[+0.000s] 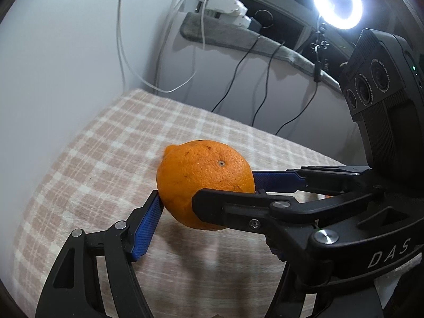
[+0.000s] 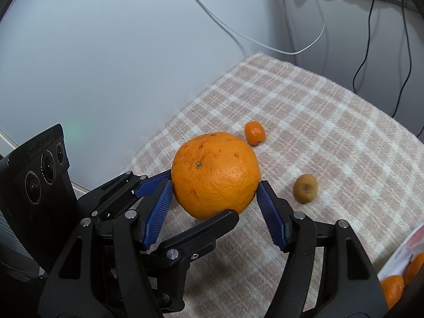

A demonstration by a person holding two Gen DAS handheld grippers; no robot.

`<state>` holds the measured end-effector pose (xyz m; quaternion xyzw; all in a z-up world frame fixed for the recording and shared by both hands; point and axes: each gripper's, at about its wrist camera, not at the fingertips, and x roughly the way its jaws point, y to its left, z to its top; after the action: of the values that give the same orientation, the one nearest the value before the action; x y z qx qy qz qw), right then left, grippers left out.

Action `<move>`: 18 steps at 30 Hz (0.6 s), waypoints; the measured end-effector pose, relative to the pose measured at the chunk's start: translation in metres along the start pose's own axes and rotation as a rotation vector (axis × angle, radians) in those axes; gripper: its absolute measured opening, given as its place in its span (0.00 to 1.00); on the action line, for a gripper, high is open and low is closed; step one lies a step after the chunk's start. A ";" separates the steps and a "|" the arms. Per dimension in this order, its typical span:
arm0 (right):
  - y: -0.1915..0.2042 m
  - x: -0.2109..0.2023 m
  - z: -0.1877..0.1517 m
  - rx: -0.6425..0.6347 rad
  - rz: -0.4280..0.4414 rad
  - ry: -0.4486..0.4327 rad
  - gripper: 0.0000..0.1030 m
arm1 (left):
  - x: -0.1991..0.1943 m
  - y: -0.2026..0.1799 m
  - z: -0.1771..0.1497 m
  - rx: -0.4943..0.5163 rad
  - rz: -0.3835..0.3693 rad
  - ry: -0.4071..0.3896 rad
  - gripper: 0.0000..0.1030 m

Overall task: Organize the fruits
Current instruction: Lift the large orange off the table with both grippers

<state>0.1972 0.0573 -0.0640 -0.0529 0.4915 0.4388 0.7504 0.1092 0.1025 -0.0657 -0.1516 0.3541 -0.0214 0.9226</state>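
Note:
A large orange hangs above the checked cloth, held from two sides. In the left wrist view my left gripper has its blue pads against the orange, and the right gripper's fingers cross in from the right and press on it too. In the right wrist view my right gripper clamps the same orange, with the left gripper's fingers reaching in from the left. A small tangerine and a brownish-yellow small fruit lie on the cloth beyond.
A white bag with orange fruit inside sits at the right edge. Grey wall stands behind the table. Cables, a power strip and a ring light are at the back.

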 end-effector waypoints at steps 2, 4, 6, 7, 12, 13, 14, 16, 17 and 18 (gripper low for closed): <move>-0.002 -0.010 -0.002 0.000 -0.007 -0.015 0.67 | -0.001 -0.009 0.002 0.013 -0.007 -0.007 0.68; -0.005 -0.019 -0.005 0.006 -0.014 -0.030 0.67 | -0.002 -0.018 0.003 0.027 -0.014 -0.013 0.68; -0.009 -0.028 -0.008 0.012 -0.020 -0.044 0.67 | -0.003 -0.026 0.004 0.041 -0.020 -0.016 0.68; -0.010 -0.032 -0.009 0.014 -0.022 -0.048 0.67 | -0.003 -0.031 0.005 0.048 -0.025 -0.017 0.68; -0.021 -0.053 -0.017 0.034 -0.045 -0.077 0.67 | -0.001 -0.057 0.006 0.085 -0.052 -0.019 0.68; -0.023 -0.058 -0.019 0.038 -0.048 -0.084 0.67 | -0.001 -0.062 0.007 0.092 -0.058 -0.020 0.68; -0.026 -0.063 -0.022 0.044 -0.053 -0.092 0.67 | -0.001 -0.067 0.007 0.099 -0.064 -0.020 0.68; -0.031 -0.073 -0.025 0.052 -0.061 -0.104 0.67 | 0.000 -0.078 0.008 0.118 -0.077 -0.021 0.68; -0.034 -0.079 -0.028 0.058 -0.066 -0.111 0.67 | 0.001 -0.083 0.009 0.124 -0.082 -0.021 0.68; -0.037 -0.083 -0.030 0.062 -0.069 -0.117 0.67 | 0.002 -0.089 0.009 0.131 -0.088 -0.020 0.68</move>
<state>0.1920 -0.0309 -0.0269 -0.0207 0.4582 0.3994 0.7937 0.1228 0.0204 -0.0342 -0.1066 0.3357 -0.0837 0.9322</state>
